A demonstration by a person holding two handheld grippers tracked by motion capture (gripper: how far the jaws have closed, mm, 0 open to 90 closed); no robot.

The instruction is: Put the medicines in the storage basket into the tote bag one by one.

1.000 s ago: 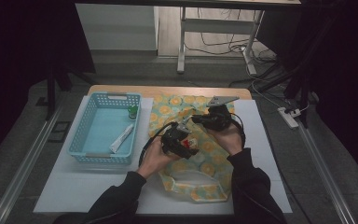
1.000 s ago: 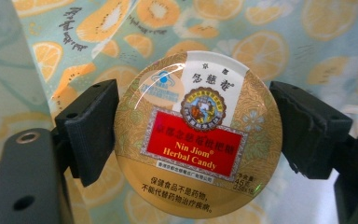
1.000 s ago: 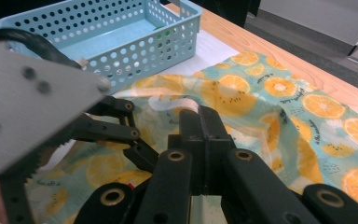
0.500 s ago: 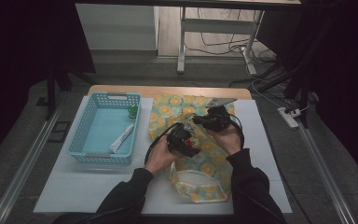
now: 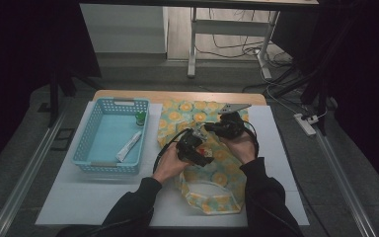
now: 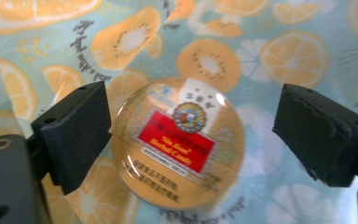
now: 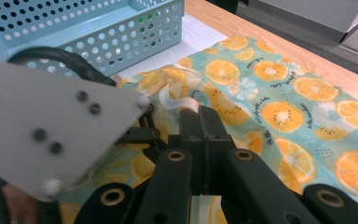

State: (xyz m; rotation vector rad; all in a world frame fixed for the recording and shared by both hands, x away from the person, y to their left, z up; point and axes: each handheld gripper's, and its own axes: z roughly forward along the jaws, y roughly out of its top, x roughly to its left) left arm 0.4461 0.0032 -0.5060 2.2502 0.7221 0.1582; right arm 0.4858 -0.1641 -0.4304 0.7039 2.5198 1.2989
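The left gripper (image 6: 186, 140) hangs directly over a round tin of herbal candy (image 6: 177, 144), its jaws spread to either side. The jaws have just been opening: the tin sits between them, the left pad close against its rim, the right pad well apart, so nothing presses on it. The tin lies flat, label up, on the fruit-print cloth bag (image 5: 212, 163), which stretches from the far edge of the table (image 5: 286, 163) toward the near edge, at the table's middle.

The right gripper (image 7: 200, 126) has its jaws pressed together, pinching a fold of the bag's fabric with a pale strip of drawstring showing at the tips. In the high view it sits just beyond the left gripper (image 5: 193, 147), toward the far edge, apparently holding the bag in place.

The tin is round, so it has no long axis to line up with; what matters is that it lies straight below the left jaws, centred a little toward the left pad. The left hand is the nearer.

A blue basket (image 5: 91, 148) stands toward the left edge, holding a white tube (image 5: 128, 145) and a small green bottle (image 5: 140, 117).
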